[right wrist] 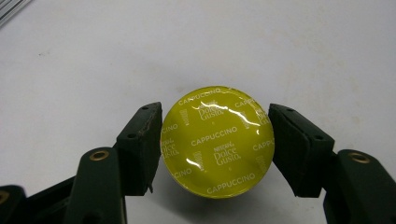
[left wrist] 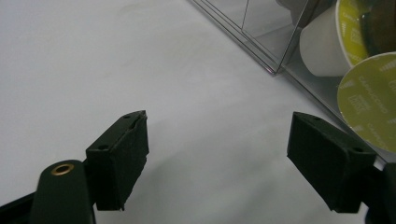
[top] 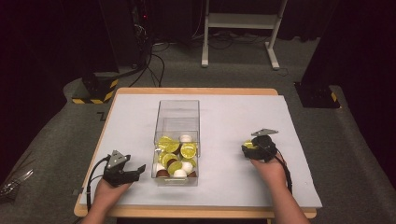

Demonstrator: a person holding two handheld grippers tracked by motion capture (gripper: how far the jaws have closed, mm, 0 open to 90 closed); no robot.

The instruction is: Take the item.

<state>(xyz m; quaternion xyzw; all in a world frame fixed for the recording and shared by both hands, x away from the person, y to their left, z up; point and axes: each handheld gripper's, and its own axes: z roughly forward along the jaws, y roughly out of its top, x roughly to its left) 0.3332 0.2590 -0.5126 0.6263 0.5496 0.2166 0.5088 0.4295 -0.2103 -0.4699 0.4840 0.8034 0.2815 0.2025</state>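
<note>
A clear plastic box (top: 179, 103) stands mid-table, its near half piled with yellow-lidded coffee capsules (top: 173, 151) and some white and brown ones. My right gripper (top: 251, 148) is to the box's right, low over the white sheet, shut on a yellow-lidded capsule (right wrist: 217, 140) marked Cappuccino; both pads (right wrist: 140, 140) press on its rim, lid up. My left gripper (top: 137, 171) rests open by the box's near left corner with nothing between its jaws (left wrist: 217, 158). Through the box wall (left wrist: 261, 32) I see a white capsule (left wrist: 322, 44) and a yellow lid (left wrist: 369, 98).
A white sheet (top: 233, 116) covers the wooden table (top: 187, 91). Behind the table on the floor stand a white frame (top: 243, 21) and a yellow-and-black striped block (top: 95, 88). Cables trail from both grippers toward the near edge.
</note>
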